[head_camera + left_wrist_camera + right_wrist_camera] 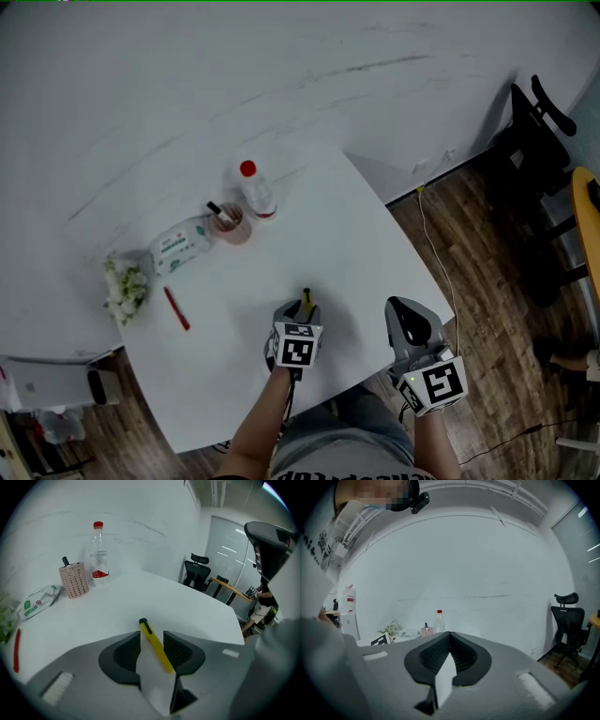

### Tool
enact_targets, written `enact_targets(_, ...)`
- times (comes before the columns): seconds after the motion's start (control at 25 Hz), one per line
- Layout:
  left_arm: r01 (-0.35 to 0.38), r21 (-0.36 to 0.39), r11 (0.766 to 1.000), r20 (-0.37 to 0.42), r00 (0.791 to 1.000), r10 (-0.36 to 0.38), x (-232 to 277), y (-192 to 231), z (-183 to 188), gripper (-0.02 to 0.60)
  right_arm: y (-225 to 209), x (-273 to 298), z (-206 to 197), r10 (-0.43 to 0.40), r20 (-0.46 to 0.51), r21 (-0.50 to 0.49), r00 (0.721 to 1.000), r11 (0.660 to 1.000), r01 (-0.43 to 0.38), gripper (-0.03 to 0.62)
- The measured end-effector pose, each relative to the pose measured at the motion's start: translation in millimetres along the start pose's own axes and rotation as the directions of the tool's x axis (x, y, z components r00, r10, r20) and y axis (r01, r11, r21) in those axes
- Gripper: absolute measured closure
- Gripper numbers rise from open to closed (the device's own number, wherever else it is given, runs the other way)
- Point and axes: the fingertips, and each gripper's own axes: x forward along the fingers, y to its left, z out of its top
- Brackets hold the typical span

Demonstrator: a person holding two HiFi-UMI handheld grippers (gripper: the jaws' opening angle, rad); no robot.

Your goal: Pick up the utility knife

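- Your left tongs (151,634) stand wide open, tilted down toward the white table (361,248), and grip nothing.
- You have the yellow utility knife (155,648) lying between them, close along the right-hand pad.
- Your right tongs (449,635) are closed tip to tip and empty, held by the table's near edge.

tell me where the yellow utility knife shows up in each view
Head view: utility knife low centre, just above the marker cube.
Left gripper view: low centre, lying between the open jaws.
Right gripper view: not in it.
Shared landmark: the red-capped bottle, upper left in the left gripper view, small at centre left in the right gripper view.
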Motion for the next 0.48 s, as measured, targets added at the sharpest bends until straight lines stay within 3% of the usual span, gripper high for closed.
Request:
enact_targets(0.24,-0.039,0.025,0.999,-0.025,0.999,0.04,4.5,-0.4,-2.5,0.424,-9.1,1.4,-2.1,0.007,-0.004,0.005,1.0,1.0,-0.007,0.592)
enact_targets(0.48,-0.044,-0.006,0.999,-0.02,0.999,0.044,5.6,-2.3,-2.0,0.5,-10.1,3.6,-1.6,0.026,-0.003,0.0,1.0,1.0,-0.026,0.592)
